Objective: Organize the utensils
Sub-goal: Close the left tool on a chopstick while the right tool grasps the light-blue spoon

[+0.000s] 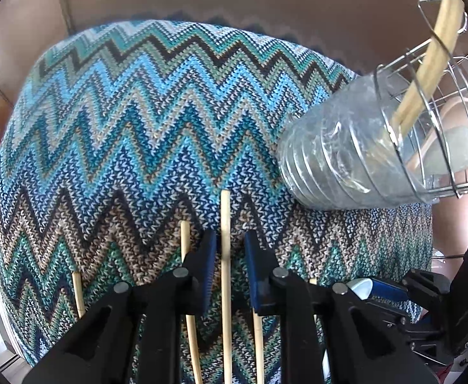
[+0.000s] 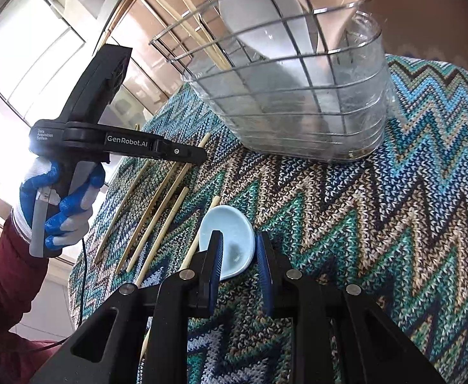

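Two grippers work over a zigzag-knit cloth (image 1: 131, 121) that covers the table. At its far side stands the wire utensil holder (image 2: 285, 102) with a clear plastic liner, already holding a white spoon (image 2: 259, 22) and a few chopsticks (image 2: 198, 28) that lean out of it.

From the right wrist view, the person's gloved left hand (image 2: 58, 204) is wrapped around the handle of the left gripper (image 1: 230, 249), red sleeve (image 2: 6, 275) below it, with the tool's fingers angled steeply down at the cloth. Its blue-padded jaws stand narrowly apart with one chopstick (image 1: 225, 224) lying on the cloth between them; the pads do not press on it. Other loose chopsticks (image 2: 166, 220) lie in a row beside it.

The right gripper (image 2: 240, 256) tilts down over a pale blue soup spoon (image 2: 230, 240) resting on the cloth just beside the chopsticks. Its jaws sit on either side of the spoon's bowl, partly apart, and whether the pads actually pinch it cannot be told.
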A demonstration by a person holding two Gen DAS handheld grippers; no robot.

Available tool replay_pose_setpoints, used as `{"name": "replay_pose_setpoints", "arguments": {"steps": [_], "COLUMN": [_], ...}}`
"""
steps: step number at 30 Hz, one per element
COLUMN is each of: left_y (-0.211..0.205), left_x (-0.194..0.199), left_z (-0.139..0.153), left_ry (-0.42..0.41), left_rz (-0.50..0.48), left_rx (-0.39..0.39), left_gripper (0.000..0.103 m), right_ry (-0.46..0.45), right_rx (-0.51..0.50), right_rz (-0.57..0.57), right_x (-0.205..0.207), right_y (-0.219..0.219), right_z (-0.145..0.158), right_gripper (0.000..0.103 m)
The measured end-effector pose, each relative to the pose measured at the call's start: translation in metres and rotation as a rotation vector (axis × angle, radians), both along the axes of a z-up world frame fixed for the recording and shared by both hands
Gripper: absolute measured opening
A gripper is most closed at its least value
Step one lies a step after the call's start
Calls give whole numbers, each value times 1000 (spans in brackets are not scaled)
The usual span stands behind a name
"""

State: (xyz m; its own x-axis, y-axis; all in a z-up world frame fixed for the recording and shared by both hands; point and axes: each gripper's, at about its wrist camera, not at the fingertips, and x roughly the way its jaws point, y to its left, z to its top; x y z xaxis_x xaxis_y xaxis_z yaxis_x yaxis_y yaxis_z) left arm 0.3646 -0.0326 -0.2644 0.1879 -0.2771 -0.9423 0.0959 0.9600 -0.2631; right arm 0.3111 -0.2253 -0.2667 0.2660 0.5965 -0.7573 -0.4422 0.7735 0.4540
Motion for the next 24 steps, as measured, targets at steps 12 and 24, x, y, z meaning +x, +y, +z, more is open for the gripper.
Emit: {"name": "replay_pose_setpoints", "arguments": {"steps": [12,24], "left_y": [-10,-6], "left_x": [15,0], "left_z": [-8,3], "left_ry": [0,-32], "left_rz": [5,32], "left_rx": [42,32], "left_gripper": [7,5], "right_ry": [32,-15], "right_rx": [-13,0], "right_rz": [76,54], "right_x": [13,1], "right_y": [13,1], "right_z": [-17,-1], "right_gripper": [10,8]}}
